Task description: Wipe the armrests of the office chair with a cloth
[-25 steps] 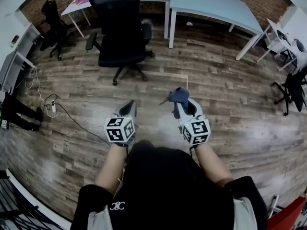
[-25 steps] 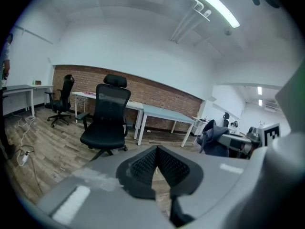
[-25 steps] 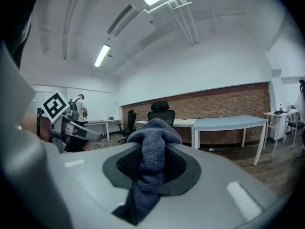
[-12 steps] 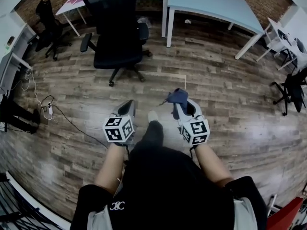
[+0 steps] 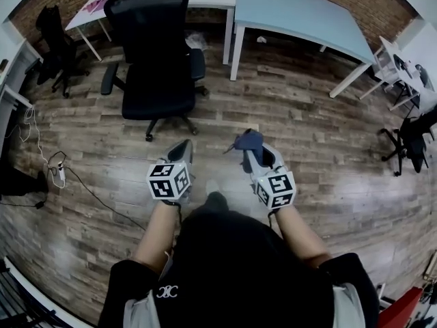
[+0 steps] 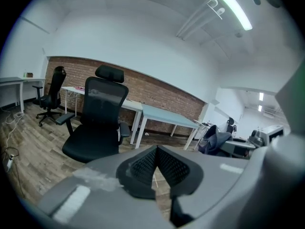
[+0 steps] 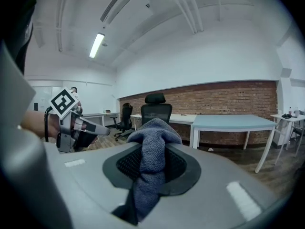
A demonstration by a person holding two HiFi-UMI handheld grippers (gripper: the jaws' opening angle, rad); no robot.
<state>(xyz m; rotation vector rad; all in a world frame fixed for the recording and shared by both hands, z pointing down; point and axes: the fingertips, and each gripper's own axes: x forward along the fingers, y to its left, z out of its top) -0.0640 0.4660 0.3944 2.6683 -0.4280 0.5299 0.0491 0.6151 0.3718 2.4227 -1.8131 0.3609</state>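
Chair [image 5: 156, 80] apparently nearer (cloth [image 5: 249, 141] still gripped).

Jaws of left tool [image 6: 156, 151] pressed together, nothing between; black office chair [image 6: 97, 128] ahead-left, pale table [image 6: 167, 115] behind it.

Black office chair [image 5: 156, 87], cloth [image 7: 151, 149] — blue-grey, it seems, pale blue table [image 5: 293, 12]

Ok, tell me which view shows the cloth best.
The right gripper view: the blue-grey cloth fills the middle, close up, pinched in the right tool. The head view shows it only as a small tuft at that tool's front. The left gripper view does not show it.
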